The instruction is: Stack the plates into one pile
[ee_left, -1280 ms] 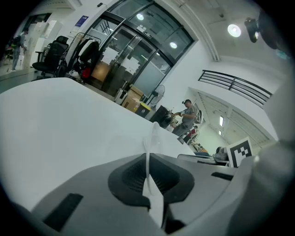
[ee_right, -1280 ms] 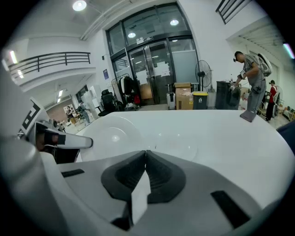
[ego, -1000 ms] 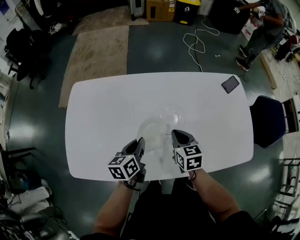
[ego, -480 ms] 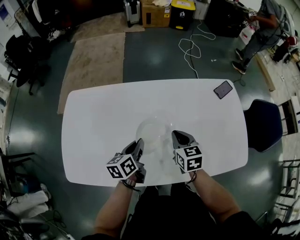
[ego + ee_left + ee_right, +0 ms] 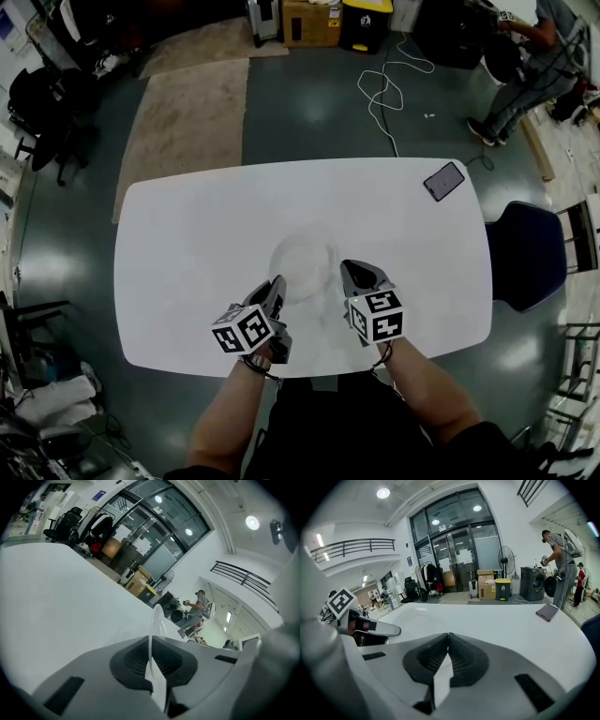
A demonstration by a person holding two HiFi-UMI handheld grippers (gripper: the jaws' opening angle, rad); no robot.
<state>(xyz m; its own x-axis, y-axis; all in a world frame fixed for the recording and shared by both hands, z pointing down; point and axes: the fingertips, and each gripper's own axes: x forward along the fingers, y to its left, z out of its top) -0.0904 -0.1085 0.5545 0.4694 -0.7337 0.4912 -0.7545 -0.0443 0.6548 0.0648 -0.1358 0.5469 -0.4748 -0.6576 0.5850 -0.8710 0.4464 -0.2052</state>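
- Left gripper [image 5: 151, 644]: jaws clamped on the rim of a clear plate [image 5: 155, 620]. I see it edge-on, a thin line rising from between the pads.
- Right gripper [image 5: 448, 638]: jaws pressed together. I can't say for sure whether a clear rim is nipped between them.
- Head view: both grippers sit over the near side of the white table [image 5: 187, 234]. The plate shows as a faint disc between their tips, mid-table, too glassy for me to count layers.
- Phone [image 5: 443, 180]: flat near the far right corner, well apart from the plate.
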